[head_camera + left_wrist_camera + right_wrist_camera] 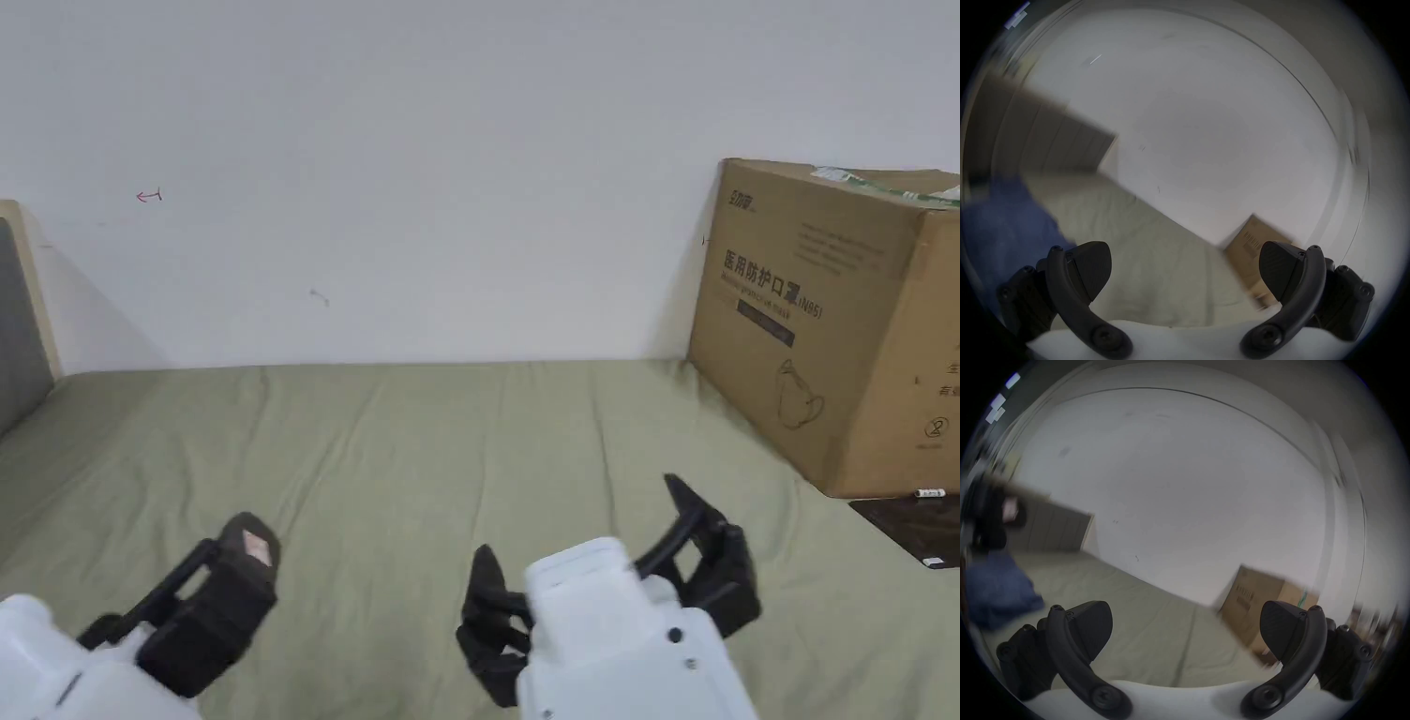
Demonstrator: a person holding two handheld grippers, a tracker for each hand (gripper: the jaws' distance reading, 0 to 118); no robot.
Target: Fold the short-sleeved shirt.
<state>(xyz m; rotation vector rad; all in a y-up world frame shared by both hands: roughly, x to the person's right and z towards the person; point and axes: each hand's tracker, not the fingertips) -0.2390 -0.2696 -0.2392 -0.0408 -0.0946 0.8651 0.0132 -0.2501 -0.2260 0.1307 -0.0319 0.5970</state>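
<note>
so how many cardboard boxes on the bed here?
1. The cardboard box stands at the far right of the bed, against the wall. Its right side runs out of the head view, so anything behind it may be hidden.

Cardboard box (825, 319), ahead-right of the right gripper (578, 520): dark print on the side facing it. Small brand chars top left, unreadable. Below, a big line of Chinese chars ending in "(N95)", then a dark bar w/ tiny print and a mask line drawing. On the box's right face, a round symbol and more chars, cut off at the frame edge. Small white sticker by the box foot: too small to read.

Wall, up ahead of the left gripper (239, 544): small red arrow-like mark (150, 195).

Both gripper views: box print blurred, unreadable.
</note>
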